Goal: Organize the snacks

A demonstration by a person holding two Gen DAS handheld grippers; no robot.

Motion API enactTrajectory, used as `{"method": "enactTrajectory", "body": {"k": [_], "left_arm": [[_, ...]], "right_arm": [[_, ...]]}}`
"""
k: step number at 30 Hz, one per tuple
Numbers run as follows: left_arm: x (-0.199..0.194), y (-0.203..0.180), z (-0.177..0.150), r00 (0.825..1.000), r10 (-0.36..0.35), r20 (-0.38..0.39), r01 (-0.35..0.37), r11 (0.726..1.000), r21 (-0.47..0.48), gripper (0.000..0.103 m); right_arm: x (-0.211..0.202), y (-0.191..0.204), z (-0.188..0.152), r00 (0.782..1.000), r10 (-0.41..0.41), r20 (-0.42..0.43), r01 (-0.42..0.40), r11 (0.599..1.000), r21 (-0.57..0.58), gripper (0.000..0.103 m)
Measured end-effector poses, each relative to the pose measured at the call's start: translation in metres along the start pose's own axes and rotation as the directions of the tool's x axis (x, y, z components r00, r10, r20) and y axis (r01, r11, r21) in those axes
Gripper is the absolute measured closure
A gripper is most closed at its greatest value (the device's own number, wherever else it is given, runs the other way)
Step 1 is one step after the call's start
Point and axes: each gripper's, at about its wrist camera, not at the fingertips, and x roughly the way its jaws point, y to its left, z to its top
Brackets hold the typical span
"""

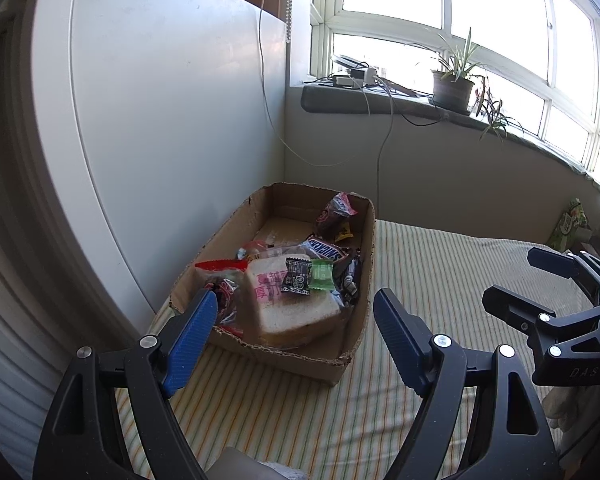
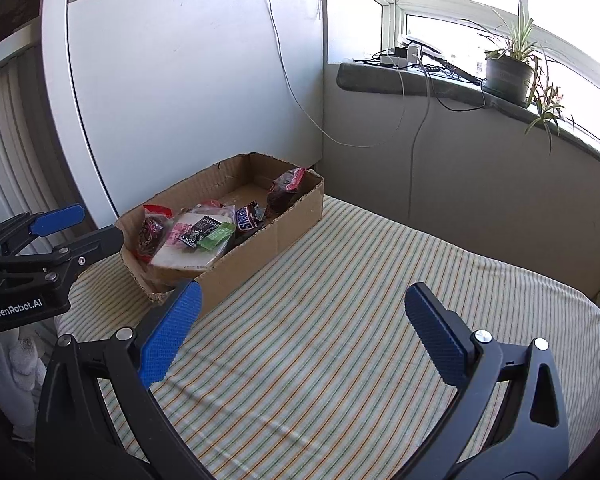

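At frame centre a cardboard box (image 1: 284,336) on the striped bench (image 1: 440,280) holds wrapped snacks (image 1: 300,276). The left gripper (image 1: 294,312) gapes empty below; the right gripper (image 1: 512,280) sits at right.

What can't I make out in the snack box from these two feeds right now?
- Snacks under the bread pack: covered by it, both views.
- Box near-left corner: behind the left gripper finger, left view.
- Box floor along its near wall: blocked by that wall, right view.
- Small wrappers' print: too small to read, right view.
- Right gripper: open, holding nothing.
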Motion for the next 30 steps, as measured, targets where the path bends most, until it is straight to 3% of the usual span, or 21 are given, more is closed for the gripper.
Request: {"method": "enactTrajectory", "body": {"k": [30], "left_arm": [[0.003, -0.002, -0.01, 1.0, 0.01, -0.025, -0.01, 1.0, 0.002, 0.022]], "right_arm": [[0.002, -0.02, -0.013, 0.999, -0.024, -0.022, 0.025, 0.998, 0.055, 0.0]]}}
